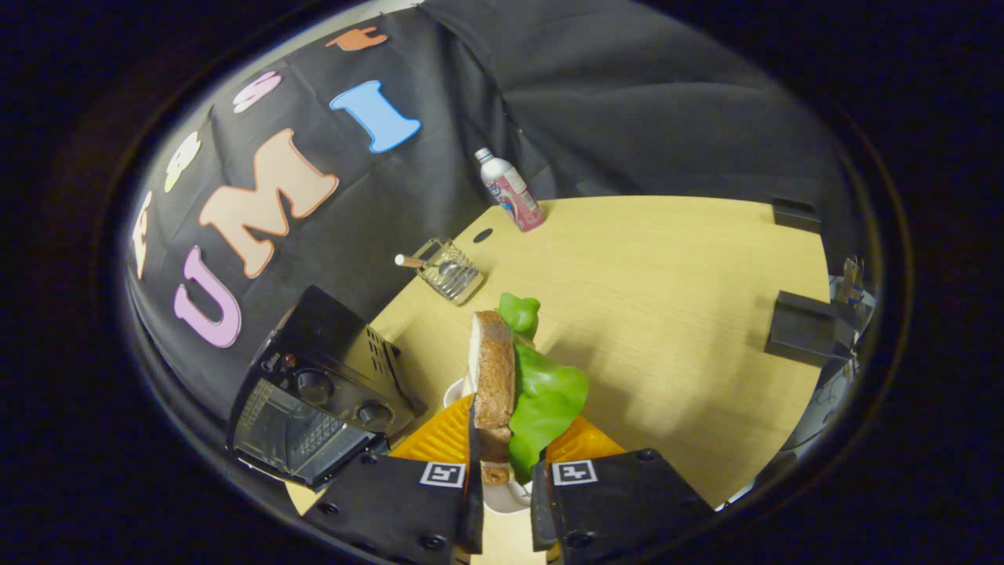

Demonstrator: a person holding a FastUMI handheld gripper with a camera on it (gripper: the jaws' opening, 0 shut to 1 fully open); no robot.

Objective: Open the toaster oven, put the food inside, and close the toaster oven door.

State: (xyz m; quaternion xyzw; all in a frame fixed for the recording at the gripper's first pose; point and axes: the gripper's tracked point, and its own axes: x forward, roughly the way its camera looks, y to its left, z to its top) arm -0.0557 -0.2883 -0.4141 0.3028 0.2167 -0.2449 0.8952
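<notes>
Brown-bread sandwich (510, 384) clamped between the tongs (502, 479).

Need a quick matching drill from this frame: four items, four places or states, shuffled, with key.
Items
1. sandwich
2. toaster oven
3. bottle
4. wire rack

Places or states
A. at the table's far edge, by the black cloth
B. clamped between the fingers of the gripper
C. near the round hole in the table
D. off to the side of the fingers, door shut

Pairs: 1-B, 2-D, 3-A, 4-C
</notes>
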